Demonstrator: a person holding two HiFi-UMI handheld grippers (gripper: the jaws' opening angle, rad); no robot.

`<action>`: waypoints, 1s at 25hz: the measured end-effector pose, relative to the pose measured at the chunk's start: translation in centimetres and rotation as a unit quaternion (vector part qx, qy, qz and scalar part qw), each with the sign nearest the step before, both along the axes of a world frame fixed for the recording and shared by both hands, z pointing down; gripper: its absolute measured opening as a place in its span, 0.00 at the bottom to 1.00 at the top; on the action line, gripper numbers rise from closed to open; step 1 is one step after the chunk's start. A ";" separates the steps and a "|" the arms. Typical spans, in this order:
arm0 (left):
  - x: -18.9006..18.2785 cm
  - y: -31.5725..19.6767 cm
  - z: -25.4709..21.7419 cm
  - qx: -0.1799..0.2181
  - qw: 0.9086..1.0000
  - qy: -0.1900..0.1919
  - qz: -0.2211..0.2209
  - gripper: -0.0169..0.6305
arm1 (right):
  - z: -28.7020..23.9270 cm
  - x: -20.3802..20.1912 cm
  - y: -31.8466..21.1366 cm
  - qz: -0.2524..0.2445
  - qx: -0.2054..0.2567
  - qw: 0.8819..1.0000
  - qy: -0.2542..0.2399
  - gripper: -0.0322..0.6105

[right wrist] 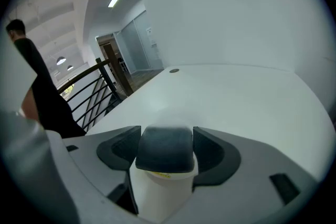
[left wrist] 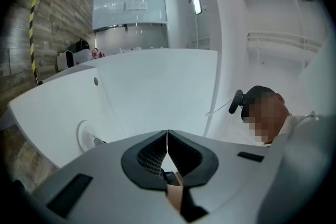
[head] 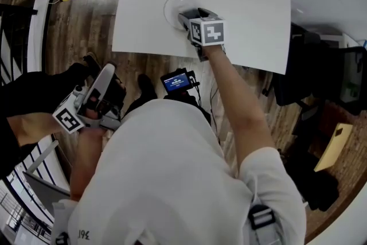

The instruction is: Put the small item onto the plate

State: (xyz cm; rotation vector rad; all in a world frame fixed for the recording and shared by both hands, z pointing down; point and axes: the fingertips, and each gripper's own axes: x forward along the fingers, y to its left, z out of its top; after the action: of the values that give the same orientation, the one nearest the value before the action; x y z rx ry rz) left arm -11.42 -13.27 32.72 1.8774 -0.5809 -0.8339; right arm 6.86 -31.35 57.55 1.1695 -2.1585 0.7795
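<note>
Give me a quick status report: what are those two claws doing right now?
Left gripper shut, empty, held off the table. Right gripper shut on small dark-capped item, at the plate. Nothing seen in the way.

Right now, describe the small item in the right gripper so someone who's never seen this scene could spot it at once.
Find the big white table, then the round pale plate towards the person's side. The right gripper is over that plate, with the small item clamped between its fingers. Unlike the flat plate, it is a stubby white container with a dark rounded cap.
</note>
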 end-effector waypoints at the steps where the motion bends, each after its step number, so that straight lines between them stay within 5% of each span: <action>1: 0.0 0.0 -0.1 -0.001 1.000 0.000 0.000 0.04 | 0.4 0.0 -0.1 -0.001 -0.002 1.000 0.009 0.54; 25: 0.5 0.4 -0.1 -0.008 1.000 0.000 0.004 0.04 | 4.9 -0.5 0.5 -0.035 -0.035 0.992 0.113 0.54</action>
State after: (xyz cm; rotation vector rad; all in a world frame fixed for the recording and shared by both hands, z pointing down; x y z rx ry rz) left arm -10.95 -12.91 32.66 1.8640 -0.5773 -0.8218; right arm 6.37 -30.82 62.40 1.0859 -1.9596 0.6545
